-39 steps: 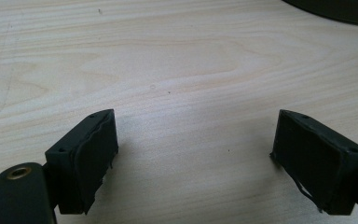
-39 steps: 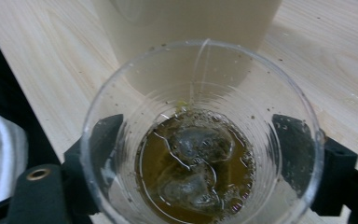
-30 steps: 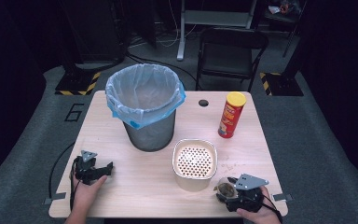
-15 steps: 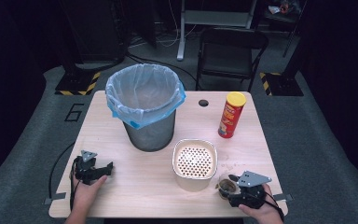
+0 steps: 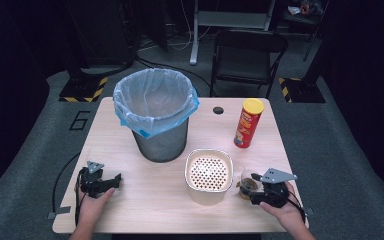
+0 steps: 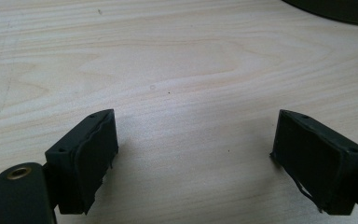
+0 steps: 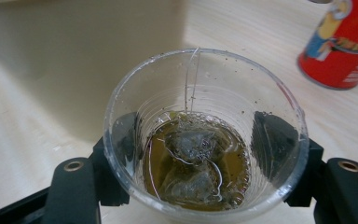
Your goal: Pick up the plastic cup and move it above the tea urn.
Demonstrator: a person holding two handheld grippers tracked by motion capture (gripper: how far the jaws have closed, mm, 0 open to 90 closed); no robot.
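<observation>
Your right gripper has just closed its jaws around the clear cup, apparently a teabag in brown liquid, beside the strainer bowl. Your left gripper rests open on the table.

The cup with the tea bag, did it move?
Yes. The cup, clamped in the right gripper, has slid left, closer to the strainer box.
</observation>
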